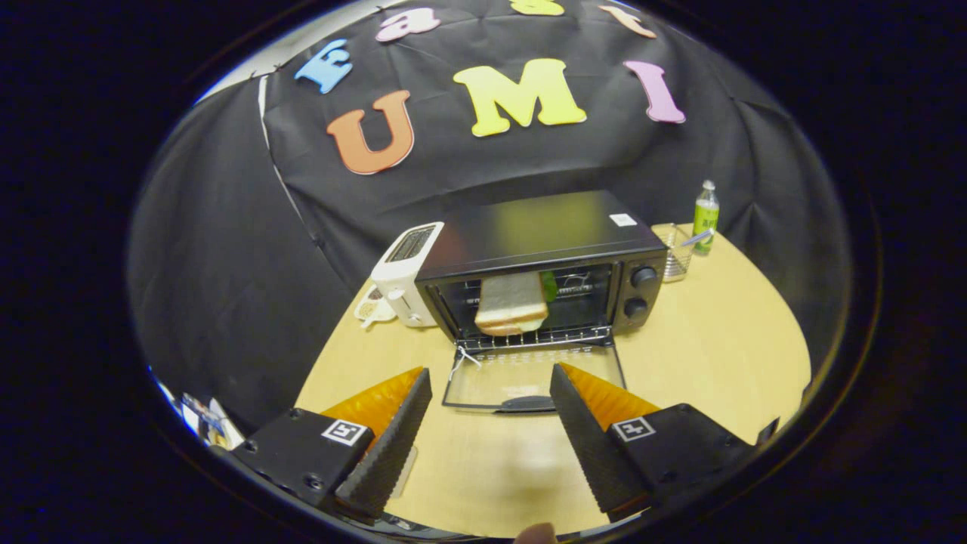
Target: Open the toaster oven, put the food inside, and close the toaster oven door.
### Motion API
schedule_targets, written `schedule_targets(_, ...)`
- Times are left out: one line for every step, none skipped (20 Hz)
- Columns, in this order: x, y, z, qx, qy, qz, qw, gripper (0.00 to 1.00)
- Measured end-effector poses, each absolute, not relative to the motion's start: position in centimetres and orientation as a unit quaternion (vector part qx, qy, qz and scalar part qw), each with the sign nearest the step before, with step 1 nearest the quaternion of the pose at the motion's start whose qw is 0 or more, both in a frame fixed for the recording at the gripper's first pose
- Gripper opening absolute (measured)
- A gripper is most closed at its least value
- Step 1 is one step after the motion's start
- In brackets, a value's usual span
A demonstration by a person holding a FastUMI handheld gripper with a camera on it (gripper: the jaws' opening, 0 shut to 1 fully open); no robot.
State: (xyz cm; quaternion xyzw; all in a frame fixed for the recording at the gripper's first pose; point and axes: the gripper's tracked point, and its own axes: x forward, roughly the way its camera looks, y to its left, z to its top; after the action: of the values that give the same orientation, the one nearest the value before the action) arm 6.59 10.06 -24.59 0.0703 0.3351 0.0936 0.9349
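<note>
The hand-held gripper (491, 423) hangs empty over the worktop (718, 347), fingers spread wide. Beyond them, the toaster oven (544, 264) stands with its door (529, 378) folded down and bread (511, 304) on the rack.

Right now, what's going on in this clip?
A hand-held gripper hangs with its jaws open and empty, just short of the toaster oven on the wooden table. The oven door lies folded down, and a bread slice sits on the rack inside. Closing the door remains.
</note>
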Motion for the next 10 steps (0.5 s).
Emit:
schedule_targets(6.0, 9.8, -24.9, 0.061, 0.333, 0.093, 0.936, 1.00)
schedule_targets(5.4, 9.5, -25.6, 0.050, 0.336, 0.089, 0.936, 1.00)
schedule_targets(4.8, 9.3, -26.2, 0.041, 0.338, 0.084, 0.937, 1.00)
schedule_targets(4.3, 9.0, -26.9, 0.032, 0.341, 0.079, 0.936, 1.00)
schedule_targets(4.0, 8.9, -27.6, 0.025, 0.340, 0.075, 0.937, 1.00)
schedule_targets(3.8, 8.7, -28.3, 0.019, 0.338, 0.070, 0.938, 1.00)
schedule_targets(3.7, 8.6, -29.4, 0.016, 0.343, 0.065, 0.937, 1.00)
schedule_targets(3.5, 8.5, -30.4, 0.016, 0.352, 0.062, 0.934, 1.00)
schedule_targets(3.6, 8.6, -31.4, 0.019, 0.358, 0.059, 0.932, 1.00)
schedule_targets(3.7, 8.5, -32.5, 0.020, 0.366, 0.055, 0.929, 1.00)
